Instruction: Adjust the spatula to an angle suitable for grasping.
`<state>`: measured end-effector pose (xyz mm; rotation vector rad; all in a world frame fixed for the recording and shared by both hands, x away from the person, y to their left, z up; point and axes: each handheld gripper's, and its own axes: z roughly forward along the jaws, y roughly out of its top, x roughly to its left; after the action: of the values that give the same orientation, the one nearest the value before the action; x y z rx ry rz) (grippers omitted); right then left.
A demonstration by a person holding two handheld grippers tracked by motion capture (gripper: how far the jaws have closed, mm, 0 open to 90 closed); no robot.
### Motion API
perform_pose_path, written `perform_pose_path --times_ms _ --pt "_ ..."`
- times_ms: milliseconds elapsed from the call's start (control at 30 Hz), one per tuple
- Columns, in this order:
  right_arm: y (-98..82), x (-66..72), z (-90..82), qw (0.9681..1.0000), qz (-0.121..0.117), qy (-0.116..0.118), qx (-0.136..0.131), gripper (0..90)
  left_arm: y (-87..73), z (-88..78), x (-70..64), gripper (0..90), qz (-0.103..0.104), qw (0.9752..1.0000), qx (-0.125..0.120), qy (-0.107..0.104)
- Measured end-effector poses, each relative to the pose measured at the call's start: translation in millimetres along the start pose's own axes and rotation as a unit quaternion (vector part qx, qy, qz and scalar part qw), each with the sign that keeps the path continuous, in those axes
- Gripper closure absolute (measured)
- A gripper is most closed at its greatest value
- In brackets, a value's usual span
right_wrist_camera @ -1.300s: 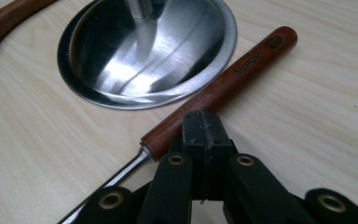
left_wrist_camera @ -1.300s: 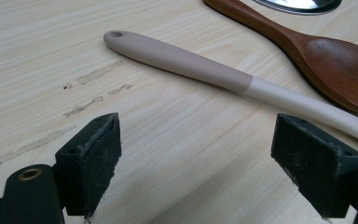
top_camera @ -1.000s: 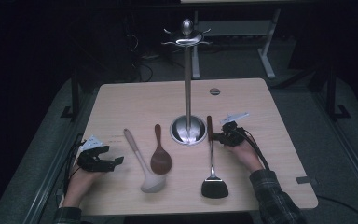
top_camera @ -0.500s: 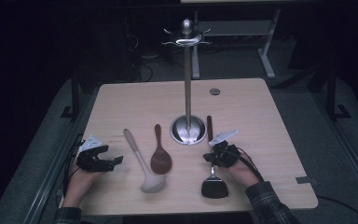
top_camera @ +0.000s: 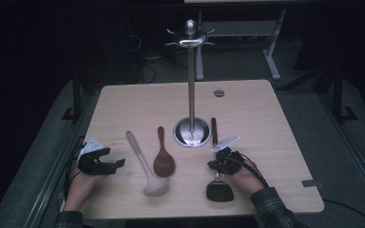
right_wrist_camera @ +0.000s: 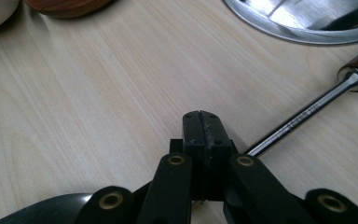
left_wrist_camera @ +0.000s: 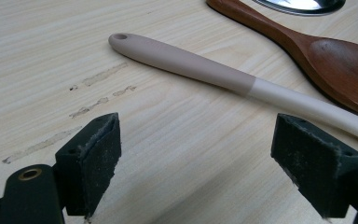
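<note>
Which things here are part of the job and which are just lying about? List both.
In the job:
- black spatula with steel shaft and wooden handle, beside the shut right gripper
- steel utensil stand with hooks

Lying about:
- beige ladle, ahead of the open left gripper
- dark wooden spoon
- small round disc on the light wooden table

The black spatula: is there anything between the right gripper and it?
No. The right gripper, fingers pressed shut, is directly over the spatula, beside its metal shaft. The stand's base lies farther back, clear of it.
</note>
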<state>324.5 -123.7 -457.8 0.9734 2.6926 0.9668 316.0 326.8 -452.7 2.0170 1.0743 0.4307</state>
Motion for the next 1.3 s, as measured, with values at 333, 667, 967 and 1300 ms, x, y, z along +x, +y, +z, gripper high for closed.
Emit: perform_pose_path --times_ms 333,667,967,1300 --pt "-10.4 -6.0 -9.2 0.9998 0.019 -0.007 0.006 90.0 0.1 0.0 0.1 15.5 0.001 1.0 0.001 0.001" --pt "-26.7 -16.7 -26.4 0.9989 0.041 -0.02 0.006 90.0 -0.2 0.6 -0.6 15.5 0.0 1.0 0.001 0.002" --pt "-42.0 -31.0 -41.8 0.9971 0.064 -0.041 0.009 90.0 0.0 0.1 0.1 15.5 0.005 0.9999 0.01 0.002" --pt "-59.9 -53.5 -59.1 0.9932 0.094 -0.068 0.002 90.0 0.2 1.4 -1.1 15.9 0.002 1.0 0.007 0.001"
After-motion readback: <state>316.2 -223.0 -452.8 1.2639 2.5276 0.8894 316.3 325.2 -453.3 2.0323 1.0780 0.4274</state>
